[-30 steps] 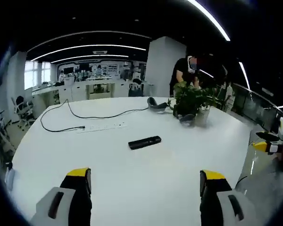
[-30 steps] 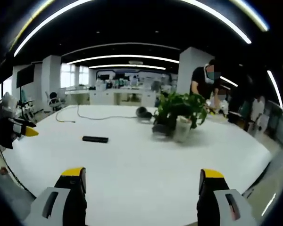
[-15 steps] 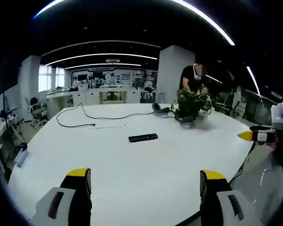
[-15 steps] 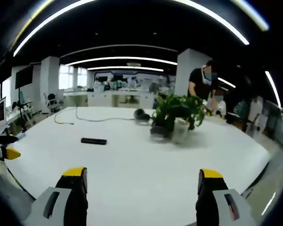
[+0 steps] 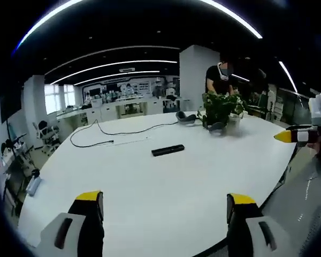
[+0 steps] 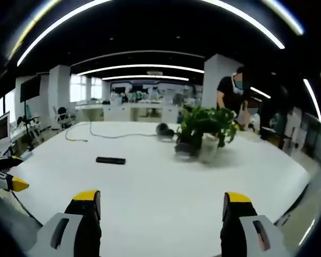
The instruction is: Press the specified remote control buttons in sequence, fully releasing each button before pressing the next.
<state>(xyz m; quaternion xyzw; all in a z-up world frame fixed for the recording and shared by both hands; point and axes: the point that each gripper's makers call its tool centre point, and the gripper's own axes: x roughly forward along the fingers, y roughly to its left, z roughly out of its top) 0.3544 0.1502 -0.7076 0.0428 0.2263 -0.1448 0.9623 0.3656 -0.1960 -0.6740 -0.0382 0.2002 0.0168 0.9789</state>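
Note:
A slim black remote control (image 5: 168, 151) lies flat on the big white table (image 5: 150, 187), well ahead of my left gripper (image 5: 164, 206), whose yellow-tipped jaws stand wide apart with nothing between them. In the right gripper view the same remote control (image 6: 110, 160) sits far ahead and to the left on the table (image 6: 160, 187). My right gripper (image 6: 161, 205) is open and holds nothing. Its yellow tip (image 5: 284, 136) pokes into the left gripper view from the right; the left gripper's tip (image 6: 15, 184) shows at the left edge of the right gripper view.
A potted green plant (image 6: 206, 128) stands at the table's far right, with black headphones (image 6: 164, 130) beside it. A black cable and white power strip (image 5: 123, 141) lie at the far left. A person (image 6: 232, 96) stands behind the plant. Office chairs (image 5: 43, 131) and desks fill the background.
Both views shifted slightly as the hands moved; the left one has pulled back a little more from the table. The remote control, plant and cable stay put. Both grippers remain open.

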